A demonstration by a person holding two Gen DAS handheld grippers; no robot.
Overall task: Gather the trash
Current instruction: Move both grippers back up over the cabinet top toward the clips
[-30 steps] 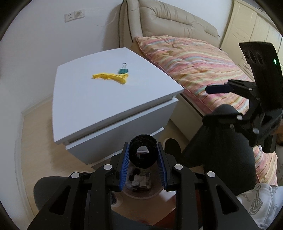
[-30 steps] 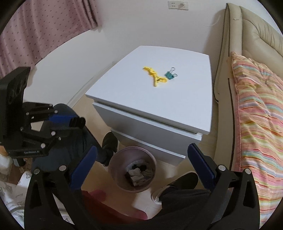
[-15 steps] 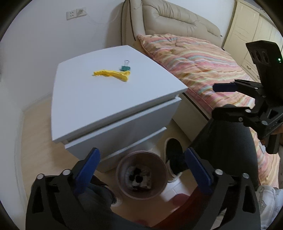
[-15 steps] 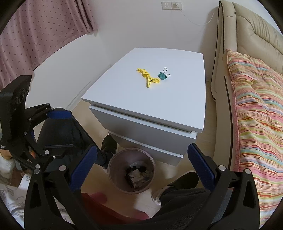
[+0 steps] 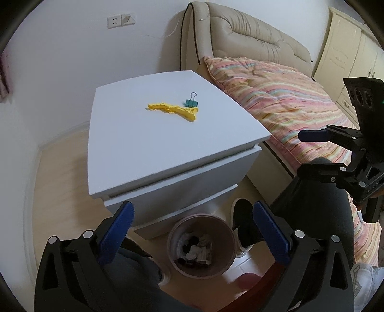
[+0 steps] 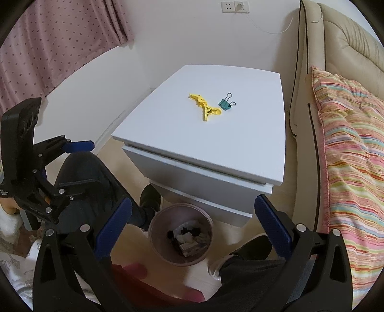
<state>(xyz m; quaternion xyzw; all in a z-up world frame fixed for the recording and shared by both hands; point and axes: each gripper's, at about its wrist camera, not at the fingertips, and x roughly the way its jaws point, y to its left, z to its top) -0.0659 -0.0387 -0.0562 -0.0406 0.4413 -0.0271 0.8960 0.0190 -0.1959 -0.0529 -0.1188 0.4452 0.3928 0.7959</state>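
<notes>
My left gripper (image 5: 192, 216) hangs over the floor in front of the white nightstand (image 5: 153, 134), its blue-padded jaws spread wide with nothing between them; they have just been opening. Straight below that gap sits the round pinkish waste bin (image 5: 201, 244), on the floor against the nightstand's lower drawer, with a heap of black and pale scraps lying in its bottom. My right gripper (image 6: 192, 211) is spread just as wide and equally empty, aimed down at the same bin (image 6: 180, 234) from the other side.

Up on the nightstand top lie the two remaining bits: a yellow plastic clip (image 5: 174, 111), stretched out flat, and a teal binder clip (image 5: 192, 102) just beside its thicker end, close enough that I cannot tell whether they touch. From the right wrist the yellow clip (image 6: 205, 109) and the binder clip (image 6: 225, 103) read the same way, near the middle of the top.

Around the bin it is crowded: my dark-trousered legs and black shoes (image 5: 242, 225) flank it on both sides. A bed with a striped quilt (image 5: 283, 96) and a padded beige headboard (image 5: 244, 40) presses against the nightstand's right side; a pink dotted curtain (image 6: 57, 40) hangs at the left, and a wall socket (image 6: 235, 6) sits behind.
</notes>
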